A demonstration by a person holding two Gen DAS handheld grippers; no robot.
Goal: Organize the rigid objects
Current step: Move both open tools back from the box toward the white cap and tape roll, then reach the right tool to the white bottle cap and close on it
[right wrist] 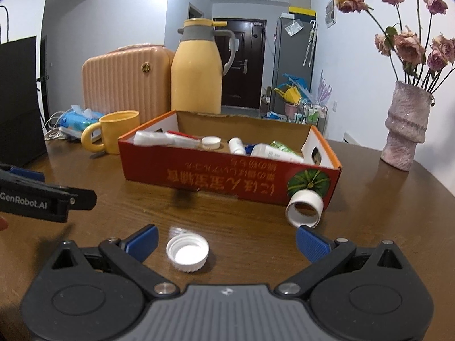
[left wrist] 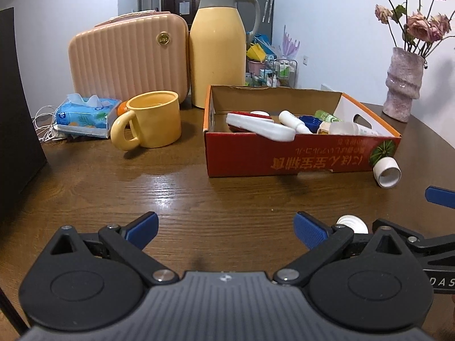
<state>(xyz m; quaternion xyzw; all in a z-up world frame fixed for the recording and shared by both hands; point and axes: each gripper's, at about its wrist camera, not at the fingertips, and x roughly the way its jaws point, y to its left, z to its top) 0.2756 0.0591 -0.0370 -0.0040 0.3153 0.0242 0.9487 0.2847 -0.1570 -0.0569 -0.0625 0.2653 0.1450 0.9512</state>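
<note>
Beside box: mug, flask.

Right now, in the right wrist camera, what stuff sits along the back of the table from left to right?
Tissue pack → yellow mug → pink case → yellow jug → red box → pink vase.

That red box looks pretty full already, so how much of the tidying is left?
Done: the red box already holds several bottles and tubes. In hand: nothing; both the left tongs and right tongs are open and empty. Left: a white screw cap lying open side up between the right tongs, and a white cylinder cap on its side against the box's front corner.
</note>
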